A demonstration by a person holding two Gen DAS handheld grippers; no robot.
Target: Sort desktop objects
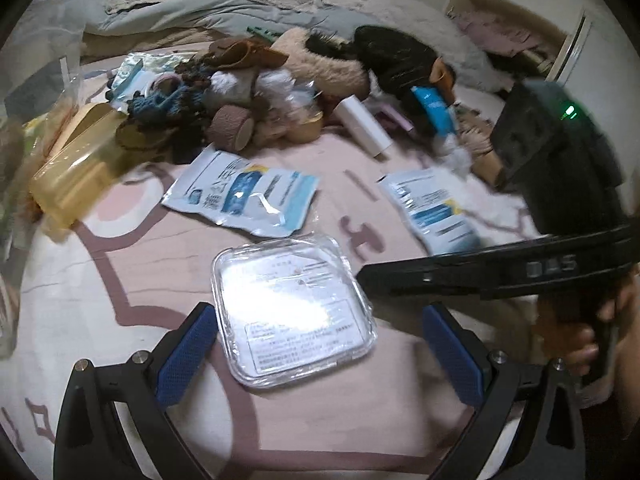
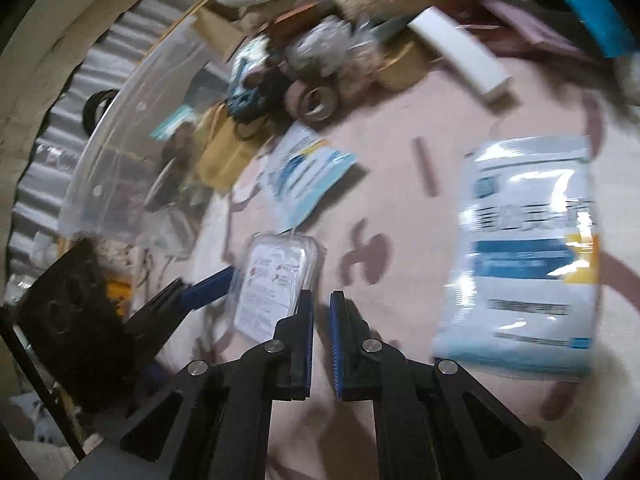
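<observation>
while the left tool gapes around a clear packet, the right tool is clenched empty.

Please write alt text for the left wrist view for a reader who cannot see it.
The open left gripper straddles a clear square plastic package lying on a pink patterned cloth. Two blue-and-white pouches lie beyond it, before a blurred pile of clutter; the right gripper reaches in from the right.

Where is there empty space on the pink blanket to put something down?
Bare blanket lies left of the clear packet, below the yellow box, and between the two blue-white pouches. Behind those, the heap around the tape roll is crowded.
</observation>
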